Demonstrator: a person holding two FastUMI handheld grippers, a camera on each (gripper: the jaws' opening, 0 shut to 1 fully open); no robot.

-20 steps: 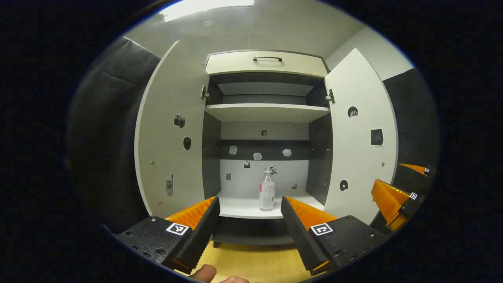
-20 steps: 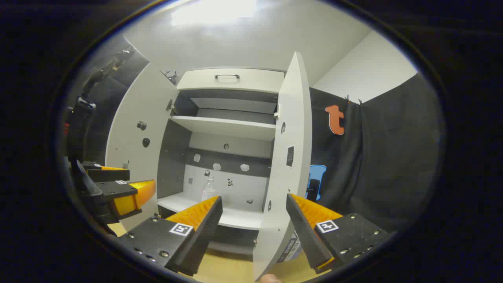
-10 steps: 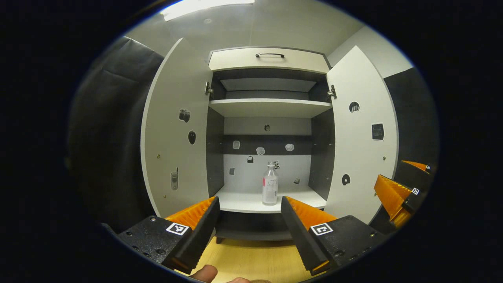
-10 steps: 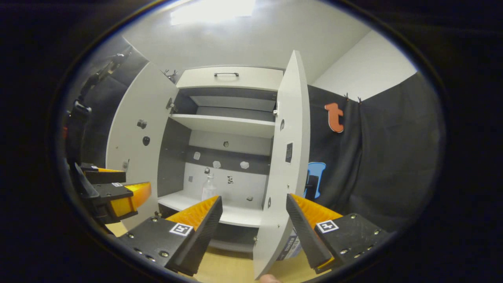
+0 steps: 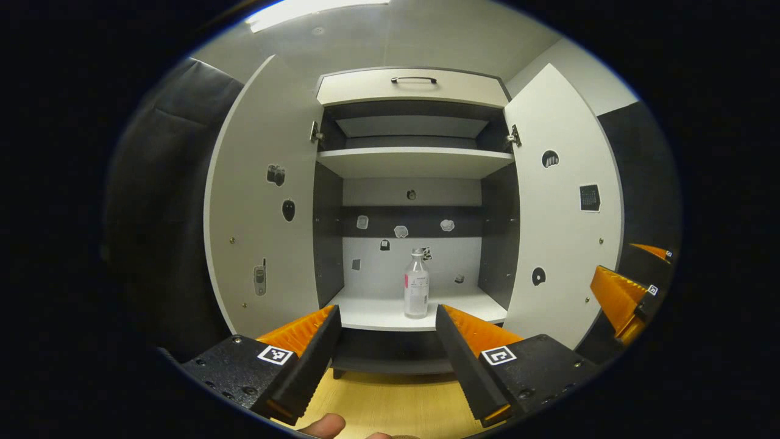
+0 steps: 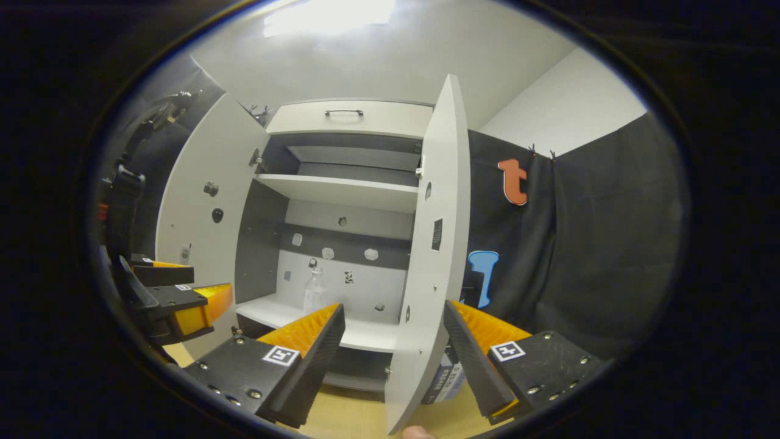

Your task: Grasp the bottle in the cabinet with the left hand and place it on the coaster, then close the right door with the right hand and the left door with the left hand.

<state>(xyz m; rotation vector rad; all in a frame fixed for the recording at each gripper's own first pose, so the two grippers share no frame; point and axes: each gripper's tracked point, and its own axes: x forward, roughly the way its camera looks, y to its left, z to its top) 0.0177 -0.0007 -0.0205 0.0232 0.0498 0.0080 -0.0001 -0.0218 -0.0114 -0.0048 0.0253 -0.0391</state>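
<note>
In the left gripper view, the left gripper (image 5: 385,341) has its two fingers spread wide apart with nothing between them, held short of the cabinet (image 5: 414,91) over the pale wooden floor (image 5: 396,405). Both doors stand open: the left door (image 5: 262,201) swung out on one side, the right door (image 5: 563,207) on the other. The bottle (image 5: 417,291) stands upright on the lower shelf (image 5: 378,314), near its front edge and roughly centred — well apart from the fingers. A fingertip (image 5: 323,425) of the person shows at the bottom edge, and the right gripper (image 5: 634,286) sits off beside the right door. In the right gripper view, the right gripper (image 6: 393,341) is also open and holds nothing; the right door (image 6: 436,244) is seen nearly edge-on, its lower edge lying between the two fingers (touching or not, I cannot tell). The bottle (image 6: 314,291) is upright on the lower shelf (image 6: 268,311), and the left gripper (image 6: 183,292) hangs in front of the left door (image 6: 204,201).
</note>
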